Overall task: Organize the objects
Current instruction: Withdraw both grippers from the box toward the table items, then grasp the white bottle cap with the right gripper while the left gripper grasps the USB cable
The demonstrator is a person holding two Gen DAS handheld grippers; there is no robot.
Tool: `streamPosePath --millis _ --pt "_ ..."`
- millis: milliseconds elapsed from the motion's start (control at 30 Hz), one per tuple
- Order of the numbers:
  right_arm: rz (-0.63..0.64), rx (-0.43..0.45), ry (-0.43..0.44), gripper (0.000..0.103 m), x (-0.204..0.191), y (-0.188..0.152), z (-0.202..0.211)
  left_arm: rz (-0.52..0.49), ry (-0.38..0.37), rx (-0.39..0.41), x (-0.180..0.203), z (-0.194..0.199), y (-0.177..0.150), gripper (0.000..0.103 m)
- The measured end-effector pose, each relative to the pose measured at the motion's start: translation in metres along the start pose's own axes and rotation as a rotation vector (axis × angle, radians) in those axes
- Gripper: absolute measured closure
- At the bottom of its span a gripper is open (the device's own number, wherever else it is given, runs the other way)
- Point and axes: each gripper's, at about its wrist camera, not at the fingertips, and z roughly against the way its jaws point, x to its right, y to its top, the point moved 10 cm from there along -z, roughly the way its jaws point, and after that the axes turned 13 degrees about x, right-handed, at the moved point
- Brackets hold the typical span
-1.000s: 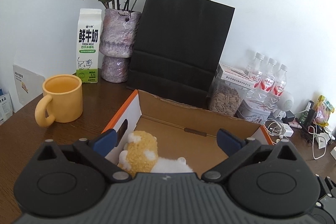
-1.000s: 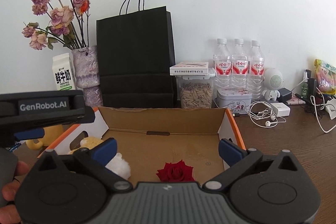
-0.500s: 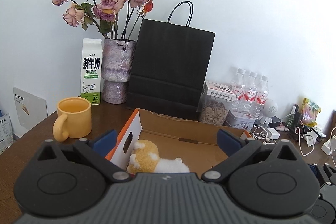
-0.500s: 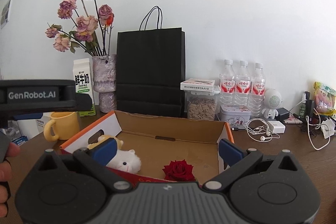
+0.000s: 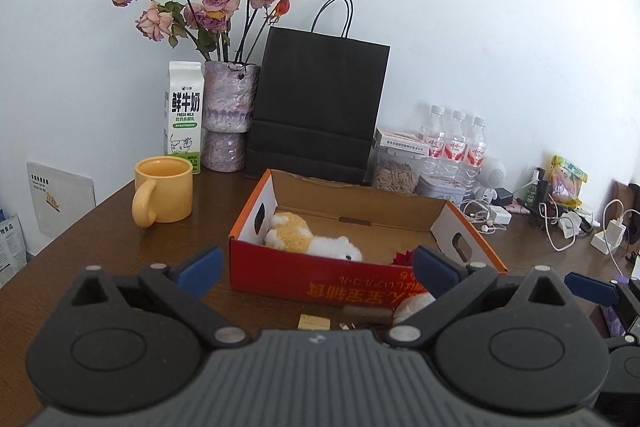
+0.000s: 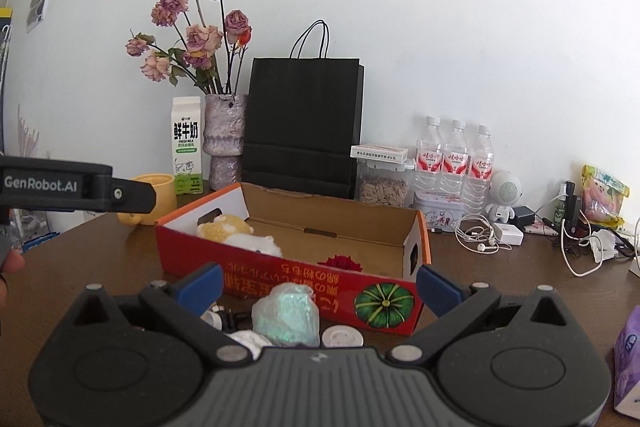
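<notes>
An open red-and-orange cardboard box stands on the brown table. Inside lie a yellow-and-white plush toy at the left and a red rose at the right. My left gripper is open and empty, in front of the box. My right gripper is open and empty, also in front of the box. Between its fingers, on the table, lie a crumpled iridescent wrapper, a white round lid and small dark items. The left gripper's body shows at the left of the right wrist view.
Behind the box stand a yellow mug, a milk carton, a vase of dried roses, a black paper bag, a seed jar and three water bottles. Cables and chargers lie at the right. A purple tissue pack sits at the right edge.
Both grippers have pulled back from over the box, toward the near side of the table. The box front and the small items before it have come into view. Both stay open.
</notes>
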Motion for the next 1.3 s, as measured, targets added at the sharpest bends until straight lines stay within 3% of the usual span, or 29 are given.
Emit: streamPosePath --millis 567,933,1300 --pt "-0.039 -0.195 0.037 0.000 -0.002 -0.074 0.085 -0.043 0.040 -0.130 -0.037 0.061 -0.054 0.000" --pt "-0.039 -0.304 0.088 0.000 -0.020 -0.112 0.110 -0.054 0.023 -0.238 -0.055 0.092 -0.100 0.000" --pt "-0.052 -0.297 0.100 0.023 -0.025 -0.117 0.110 -0.057 0.009 -0.269 -0.055 0.099 -0.111 0.000"
